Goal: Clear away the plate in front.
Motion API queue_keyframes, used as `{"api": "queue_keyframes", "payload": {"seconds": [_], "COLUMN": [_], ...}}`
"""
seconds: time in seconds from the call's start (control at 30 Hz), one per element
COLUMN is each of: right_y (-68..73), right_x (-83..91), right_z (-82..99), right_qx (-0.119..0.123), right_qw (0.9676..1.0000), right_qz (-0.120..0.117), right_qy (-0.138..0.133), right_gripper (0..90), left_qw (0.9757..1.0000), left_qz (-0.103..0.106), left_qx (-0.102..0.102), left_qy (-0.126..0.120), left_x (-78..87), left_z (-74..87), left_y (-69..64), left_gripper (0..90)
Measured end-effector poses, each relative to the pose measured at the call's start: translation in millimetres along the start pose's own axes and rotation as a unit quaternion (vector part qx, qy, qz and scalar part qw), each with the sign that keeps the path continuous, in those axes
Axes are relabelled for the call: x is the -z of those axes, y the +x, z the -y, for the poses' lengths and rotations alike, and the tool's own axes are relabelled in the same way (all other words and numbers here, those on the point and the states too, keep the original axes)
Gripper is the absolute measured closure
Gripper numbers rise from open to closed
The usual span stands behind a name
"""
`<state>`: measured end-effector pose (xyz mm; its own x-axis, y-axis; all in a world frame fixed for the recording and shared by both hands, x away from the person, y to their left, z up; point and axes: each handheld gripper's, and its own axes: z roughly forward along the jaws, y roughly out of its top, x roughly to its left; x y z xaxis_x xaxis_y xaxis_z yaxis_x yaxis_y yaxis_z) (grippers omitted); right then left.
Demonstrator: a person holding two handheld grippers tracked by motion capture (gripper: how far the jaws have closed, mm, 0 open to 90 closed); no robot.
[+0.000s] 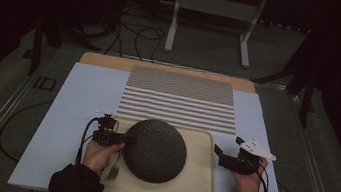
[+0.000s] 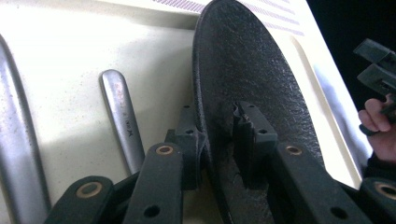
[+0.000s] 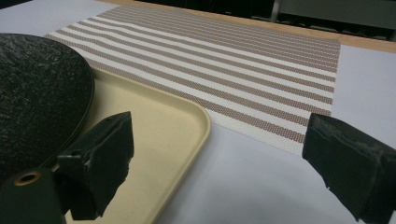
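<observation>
The left gripper (image 2: 219, 140) has its jaws set astride the left rim of the dark round plate (image 1: 155, 150), one under and one over, though whether the pads press is hard to tell. The plate lies on the beige tray (image 1: 197, 180) and hides part of it; a fork (image 1: 113, 170) peeks out beside the left hand. The right gripper (image 3: 217, 158) gapes wide, holding nothing, at the tray's right edge, apart from the plate.

The person wears dark, black-looking sleeves reaching the wrists. The left gripper (image 1: 124, 139) is black, with flat linkage bars pinned by brass-ringed rivets and blocky black fingers (image 2: 252, 133). The right gripper (image 1: 224, 151) carries a pale grey three-cornered plate; black cables trail from both.
</observation>
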<state>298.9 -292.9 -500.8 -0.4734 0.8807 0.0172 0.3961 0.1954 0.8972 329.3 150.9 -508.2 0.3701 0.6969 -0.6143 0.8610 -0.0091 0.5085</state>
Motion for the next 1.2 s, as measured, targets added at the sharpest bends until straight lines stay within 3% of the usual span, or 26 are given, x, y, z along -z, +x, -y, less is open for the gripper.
{"api": "queue_keyframes", "payload": {"seconds": [0.17,0.4,0.6,0.87,1.0,1.2], "right_y": [0.4,0.7,0.1,0.1,0.3,0.4], "right_x": [-0.5,-0.7,-0.2,-0.3,-0.4,-0.5], "right_z": [-0.1,-0.2,-0.2,-0.2,-0.3,-0.2], "right_qx": [0.002,0.003,0.000,0.001,0.002,0.002], "right_qw": [1.0000,1.0000,1.0000,1.0000,1.0000,1.0000], "right_qz": [-0.001,0.000,0.000,0.000,-0.001,0.000], "right_qy": [0.000,0.002,0.000,-0.001,-0.001,0.000], "right_gripper": [9.1,9.1,9.1,9.1,9.1,9.1], "left_qw": [0.9999,0.9984,0.9967,0.9952,0.9941,0.9880], "left_qz": [-0.011,-0.031,-0.036,-0.051,-0.044,-0.076], "left_qx": [-0.011,-0.041,-0.069,-0.082,-0.095,-0.117], "left_qy": [0.007,0.023,0.020,0.017,-0.027,-0.066], "left_x": [-3.4,-12.2,-14.8,-15.8,-2.9,13.8], "left_z": [0.7,1.7,0.3,-4.9,-10.4,-21.4], "left_y": [-3.2,-6.9,-8.7,-4.5,-4.7,3.7], "left_gripper": [70.5,63.0,58.4,47.7,45.9,24.2]}}
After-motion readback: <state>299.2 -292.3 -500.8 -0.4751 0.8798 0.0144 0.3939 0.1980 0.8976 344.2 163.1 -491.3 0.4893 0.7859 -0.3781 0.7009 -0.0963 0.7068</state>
